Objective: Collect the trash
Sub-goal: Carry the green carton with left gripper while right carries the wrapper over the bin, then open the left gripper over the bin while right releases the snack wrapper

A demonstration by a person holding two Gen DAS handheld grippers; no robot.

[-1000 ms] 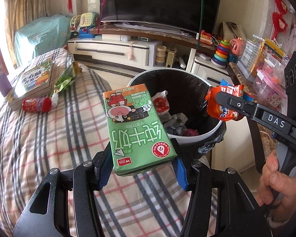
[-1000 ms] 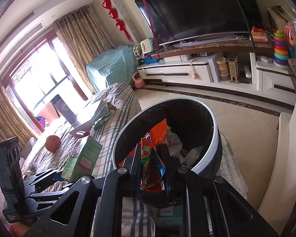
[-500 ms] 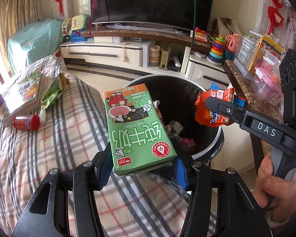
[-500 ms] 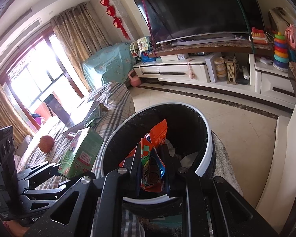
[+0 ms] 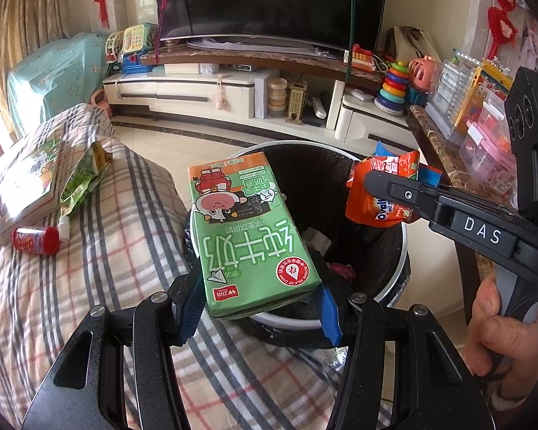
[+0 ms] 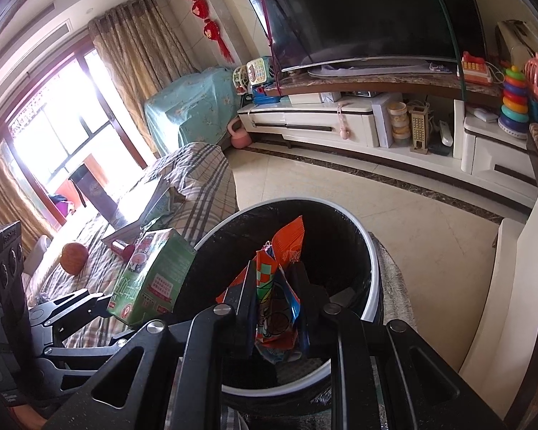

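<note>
1. Looking along the left tool (image 5: 258, 308) first: its blue pads are closed about halfway on the low end of a green milk carton (image 5: 249, 233), which tilts up toward the centre of the frame, its far end over the near rim of the trash bin (image 5: 400, 247). Right of centre, the right tool (image 5: 380, 188) comes in from the edge, pinching an orange snack wrapper (image 5: 380, 199) above the bin's mouth. A bare hand (image 5: 502, 326) grips its handle at lower right. Some scraps already lie inside the black liner. Left of frame, on the plaid sofa cover (image 5: 53, 286), a red bottle (image 5: 36, 240), a green packet (image 5: 80, 182) and a book (image 5: 28, 182) wait; I would judge the bottle and packet still need collecting.

2. Looking along the right tool (image 6: 274, 308): its jaws stand nearly together, gripping the orange snack wrapper (image 6: 278, 286) upright, straight over the trash bin (image 6: 374, 279) at lower centre. The tool slants downward. At lower left, the left tool (image 6: 100, 304) holds the green milk carton (image 6: 150, 276) just beside the bin's rim, not quite over the opening as far as I can tell. Both pieces seem ready to drop; neither is released yet.
</note>
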